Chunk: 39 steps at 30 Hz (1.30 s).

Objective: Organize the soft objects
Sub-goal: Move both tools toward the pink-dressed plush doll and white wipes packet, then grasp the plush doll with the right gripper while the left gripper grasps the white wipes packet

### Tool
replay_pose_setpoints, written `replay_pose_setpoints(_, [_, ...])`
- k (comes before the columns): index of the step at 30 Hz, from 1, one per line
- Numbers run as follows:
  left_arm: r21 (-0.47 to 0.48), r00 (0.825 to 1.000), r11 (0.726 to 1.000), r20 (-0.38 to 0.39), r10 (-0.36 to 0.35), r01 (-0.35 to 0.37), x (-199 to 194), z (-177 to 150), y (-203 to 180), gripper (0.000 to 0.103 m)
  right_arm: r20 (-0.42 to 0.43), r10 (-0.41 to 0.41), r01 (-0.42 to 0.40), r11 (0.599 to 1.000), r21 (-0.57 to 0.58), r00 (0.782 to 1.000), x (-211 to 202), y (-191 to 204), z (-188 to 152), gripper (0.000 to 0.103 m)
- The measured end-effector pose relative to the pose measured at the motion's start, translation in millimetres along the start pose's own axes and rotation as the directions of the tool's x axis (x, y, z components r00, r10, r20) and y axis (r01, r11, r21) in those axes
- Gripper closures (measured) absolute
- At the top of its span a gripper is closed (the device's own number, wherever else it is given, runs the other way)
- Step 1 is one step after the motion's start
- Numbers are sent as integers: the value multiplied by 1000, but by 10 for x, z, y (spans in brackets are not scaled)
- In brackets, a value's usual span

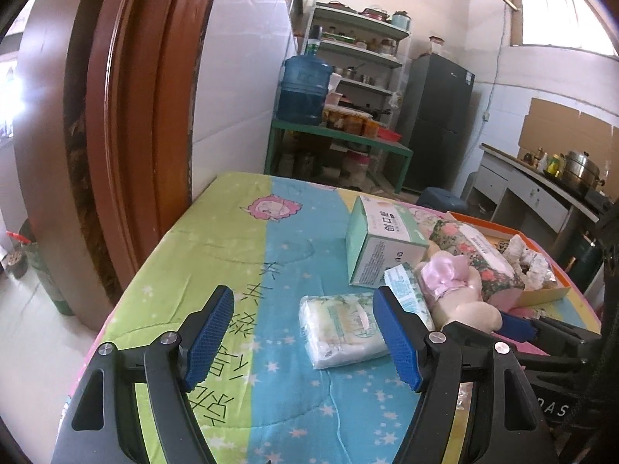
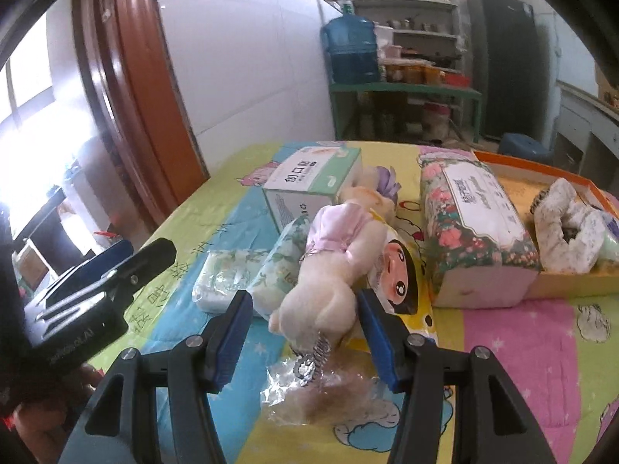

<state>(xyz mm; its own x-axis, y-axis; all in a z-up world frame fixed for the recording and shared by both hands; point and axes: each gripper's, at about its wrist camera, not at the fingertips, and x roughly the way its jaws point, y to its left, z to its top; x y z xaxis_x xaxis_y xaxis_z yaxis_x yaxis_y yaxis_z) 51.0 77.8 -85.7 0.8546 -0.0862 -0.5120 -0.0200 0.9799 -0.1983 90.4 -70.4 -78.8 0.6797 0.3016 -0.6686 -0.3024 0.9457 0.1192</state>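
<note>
A cream plush doll in a pink dress point(image 2: 332, 266) lies on the bedspread point(image 2: 518, 332); its lower end sits between the open fingers of my right gripper point(image 2: 305, 309), which touch nothing. Two small tissue packs point(image 2: 224, 274) point(image 2: 280, 263) lie left of it. My left gripper point(image 1: 303, 301) is open and empty, hovering above the nearer tissue pack point(image 1: 342, 328). The doll also shows in the left wrist view point(image 1: 460, 290). A floral tissue pack point(image 2: 472, 216) leans at the orange tray point(image 2: 572, 290), which holds a white cloth item point(image 2: 565, 224).
A mint-green box point(image 2: 313, 181) stands behind the doll. A crinkled clear bag point(image 2: 329, 398) with a metal chain point(image 2: 313, 359) lies under my right gripper. A brown door frame point(image 1: 127, 116) stands left; shelves, a water jug point(image 1: 305, 85) and a fridge point(image 1: 441, 116) stand beyond the bed.
</note>
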Motion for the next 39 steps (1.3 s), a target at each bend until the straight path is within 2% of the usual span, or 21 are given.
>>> replay_pose_setpoints(4, [-5,1000,1000,-3,-3,3,14,-3,7,28,-47,-21,22,1000,20,999,41,19,49,47])
replay_pose_setpoints(7, [-8,1000,1000,0,-4,4,32,-11,20,28,2,16,-16,999,42,1000,42,-15,39,45])
replay_pose_setpoints(9, [-13,1000,1000,0,-4,4,48,-19,28,28,46,92,-94,995,38,995,60,-68,-14,31])
replay_pose_setpoints(12, [-21,1000,1000,2,-5,5,52,-33,52,28,58,124,-125,992,3,991,88,-52,-64,17])
replay_pose_setpoints(14, [-27,1000,1000,2,-6,6,63,-39,57,28,18,130,-129,990,-59,991,138,32,-65,17])
replay_pose_setpoints(17, [-33,1000,999,-2,-1,1,71,-55,85,28,-14,61,-62,996,-66,998,160,91,-60,23])
replay_pose_setpoints(18, [-37,1000,999,-1,-3,3,66,-60,100,28,-22,42,-43,997,-61,999,153,94,-44,30])
replay_pose_setpoints(20, [-40,1000,999,-1,-1,1,71,-66,101,28,-13,1,-1,999,-44,1000,121,66,-22,32])
replay_pose_setpoints(23, [-43,1000,999,-2,-4,4,70,-67,123,28,-5,41,-41,999,-18,999,88,-23,-3,38])
replay_pose_setpoints(25, [-43,1000,999,-6,-8,7,63,-73,129,28,-15,61,-61,998,-7,998,97,-71,-2,60])
replay_pose_setpoints(26, [-41,1000,999,-7,-9,9,63,-76,127,28,-24,67,-67,998,-4,997,108,-86,-6,62])
replay_pose_setpoints(31, [-40,1000,999,-12,-9,9,64,-81,118,28,-25,82,-83,997,-2,996,99,-134,-23,67])
replay_pose_setpoints(39, [-4,999,1000,-24,-30,30,122,-73,71,27,89,86,-83,996,-42,992,-226,-106,45,67])
